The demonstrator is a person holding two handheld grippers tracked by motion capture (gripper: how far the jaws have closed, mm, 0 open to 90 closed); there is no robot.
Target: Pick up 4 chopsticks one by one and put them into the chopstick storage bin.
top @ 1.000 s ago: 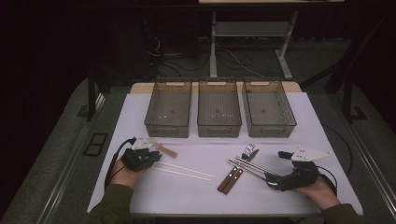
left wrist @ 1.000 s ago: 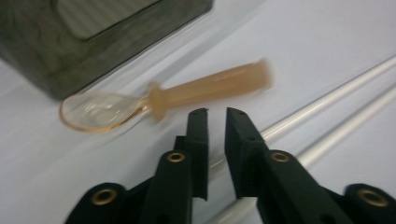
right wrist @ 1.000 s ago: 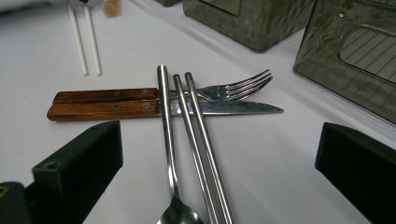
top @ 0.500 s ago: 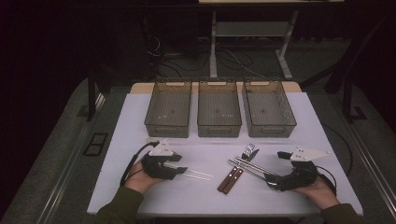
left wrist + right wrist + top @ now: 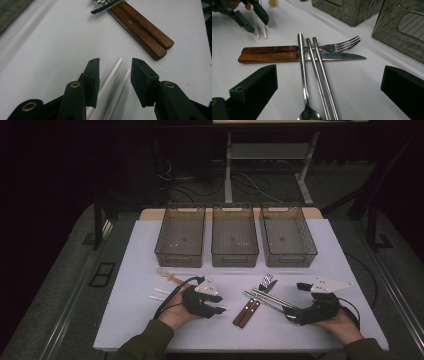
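Two pale chopsticks (image 5: 119,67) lie side by side on the white table (image 5: 130,270). My left gripper (image 5: 115,62) is open and straddles their ends, one jaw on each side, without pinching them. In the high view it (image 5: 220,309) sits left of centre, with the chopsticks' (image 5: 159,292) far ends sticking out behind the hand. My right gripper (image 5: 329,77) is open wide and low over a metal spoon (image 5: 302,62) and two metal chopsticks (image 5: 318,65). These lie across a wood-handled knife (image 5: 269,57) and fork (image 5: 342,43). In the high view the right gripper (image 5: 290,314) rests at the front right.
Three smoky plastic bins (image 5: 181,237) (image 5: 234,237) (image 5: 287,237) stand in a row at the back of the table. A small wooden spoon (image 5: 169,277) lies in front of the left bin. The table's front edge runs just under both hands.
My left gripper has slid right along the pale chopsticks, from the table's left toward the middle. The right gripper and the cutlery have stayed put.
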